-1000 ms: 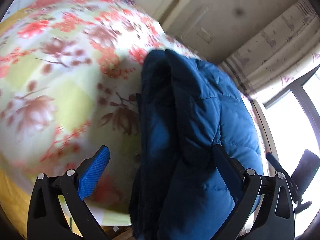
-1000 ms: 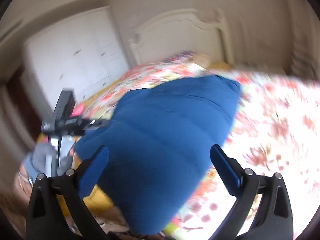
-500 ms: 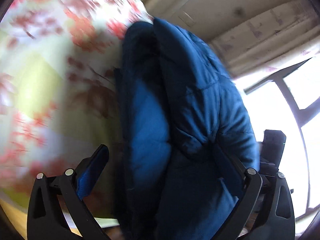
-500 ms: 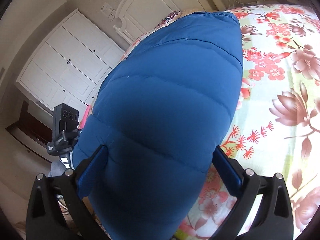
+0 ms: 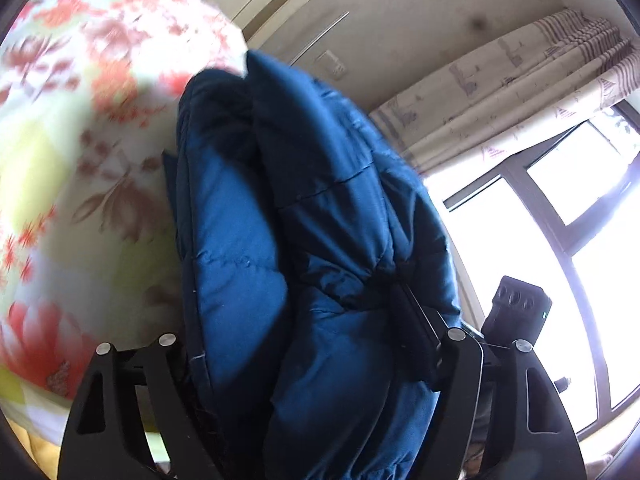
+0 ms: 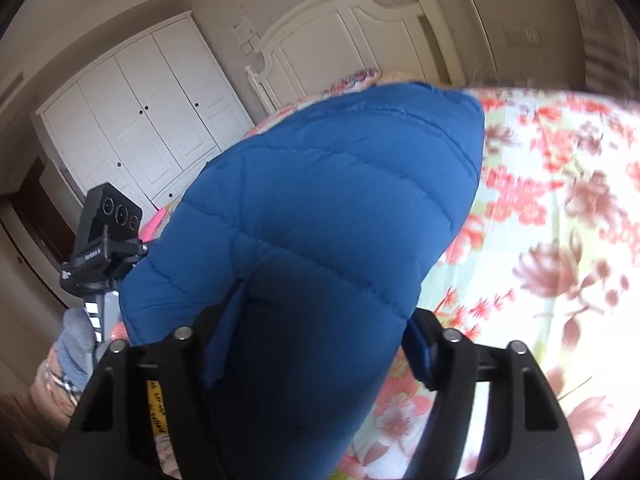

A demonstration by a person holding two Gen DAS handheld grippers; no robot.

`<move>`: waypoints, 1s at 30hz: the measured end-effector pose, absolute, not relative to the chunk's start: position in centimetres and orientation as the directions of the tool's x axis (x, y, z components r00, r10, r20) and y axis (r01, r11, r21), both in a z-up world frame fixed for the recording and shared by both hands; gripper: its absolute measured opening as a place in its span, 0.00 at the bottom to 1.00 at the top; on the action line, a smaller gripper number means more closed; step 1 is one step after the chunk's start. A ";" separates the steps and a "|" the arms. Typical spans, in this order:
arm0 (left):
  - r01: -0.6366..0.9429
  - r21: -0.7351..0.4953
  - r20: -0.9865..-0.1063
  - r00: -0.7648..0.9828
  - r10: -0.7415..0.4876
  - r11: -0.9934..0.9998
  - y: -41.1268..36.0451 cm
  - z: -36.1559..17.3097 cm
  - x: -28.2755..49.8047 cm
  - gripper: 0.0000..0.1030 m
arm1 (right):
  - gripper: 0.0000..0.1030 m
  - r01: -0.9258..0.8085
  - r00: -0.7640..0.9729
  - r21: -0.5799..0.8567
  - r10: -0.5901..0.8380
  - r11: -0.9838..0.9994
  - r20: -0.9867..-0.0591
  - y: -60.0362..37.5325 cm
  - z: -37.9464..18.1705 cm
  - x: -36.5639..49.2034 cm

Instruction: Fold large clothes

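- Step in hand: grasping the near end of the blue puffer jacket (image 5: 320, 240), already doubled lengthwise on the bed (image 5: 80, 160), judged ready for a crosswise fold.
- Left gripper (image 5: 304, 344): jaws have just been closing, now pinching the thick near edge of the jacket; layers bulge between the fingers.
- Right gripper (image 6: 320, 328): jaws have just been closing too, pads pressing into the jacket's near end.
- Jacket lies on the floral bedspread (image 6: 560, 240), long axis running away from both grippers toward the headboard (image 6: 340, 32).
- Next move likely: lift the near end evenly, carry it toward the far end; the padding is slippery and bulky, so grip may slide.
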State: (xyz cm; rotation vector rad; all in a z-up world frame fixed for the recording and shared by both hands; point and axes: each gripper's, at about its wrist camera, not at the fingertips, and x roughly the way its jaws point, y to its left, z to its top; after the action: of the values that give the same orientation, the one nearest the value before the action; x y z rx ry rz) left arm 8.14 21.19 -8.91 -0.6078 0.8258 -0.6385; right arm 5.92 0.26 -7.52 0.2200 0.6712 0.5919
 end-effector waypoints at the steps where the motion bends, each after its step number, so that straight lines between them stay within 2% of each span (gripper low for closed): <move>1: 0.286 -0.702 -0.455 0.524 -0.720 0.652 20.8 -8.1 8.5 0.65 | 0.60 -0.442 0.640 0.369 0.576 0.818 -0.508 -0.2 -7.0 6.0; 9: 0.398 -0.673 -0.401 0.511 -0.760 0.623 12.1 -1.6 17.2 0.64 | 0.59 -0.351 0.770 0.328 0.469 0.877 -0.432 -10.0 -1.2 11.3; 15: 0.423 -0.687 -0.375 0.488 -0.788 0.590 4.5 -1.9 24.6 0.64 | 0.59 -0.253 0.818 0.288 0.363 0.924 -0.446 -18.0 -0.4 17.3; 17: 0.393 -0.686 -0.416 0.478 -0.774 0.612 2.3 -3.8 27.6 0.64 | 0.59 -0.231 0.793 0.298 0.357 0.926 -0.494 -20.0 -1.8 20.0; 18: 0.362 -0.691 -0.448 0.465 -0.764 0.626 1.6 -5.0 28.5 0.64 | 0.60 -0.189 0.759 0.314 0.341 0.930 -0.555 -21.1 -3.6 21.8; 19: 0.321 -0.696 -0.487 0.446 -0.751 0.642 0.8 -6.6 29.4 0.64 | 0.63 -0.153 0.722 0.315 0.324 0.936 -0.611 -21.6 -5.2 23.0; 20: 0.274 -0.688 -0.541 0.423 -0.727 0.672 0.2 -9.1 29.7 0.67 | 0.72 -0.132 0.693 0.336 0.329 0.933 -0.641 -22.2 -6.7 23.5; 21: 0.291 -0.701 -0.510 0.434 -0.743 0.651 0.0 -9.4 29.6 0.69 | 0.73 -0.139 0.701 0.394 0.371 0.909 -0.609 -23.1 -7.5 23.2; 23: 0.316 -0.693 -0.498 0.440 -0.747 0.648 0.6 -9.8 29.0 0.75 | 0.87 -0.138 0.709 0.422 0.387 0.896 -0.589 -24.3 -7.9 22.3; 24: 0.313 -0.690 -0.504 0.441 -0.743 0.653 1.1 -9.8 28.8 0.79 | 0.87 -0.119 0.726 0.400 0.354 0.909 -0.589 -24.5 -7.4 21.7; 27: 0.301 -0.688 -0.509 0.448 -0.735 0.660 2.0 -9.6 28.3 0.80 | 0.87 -0.033 0.806 0.261 0.180 0.965 -0.564 -23.1 -4.5 19.7; 30: 0.292 -0.681 -0.503 0.481 -0.718 0.672 2.1 -9.5 27.4 0.80 | 0.87 -0.110 0.872 0.148 0.167 0.983 -0.460 -18.7 -1.3 18.1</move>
State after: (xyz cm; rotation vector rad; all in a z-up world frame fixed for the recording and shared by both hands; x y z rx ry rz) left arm 27.42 2.06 -9.47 -0.5595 0.8642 -0.6567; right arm 18.06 -18.70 -1.28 0.1182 0.4911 0.1450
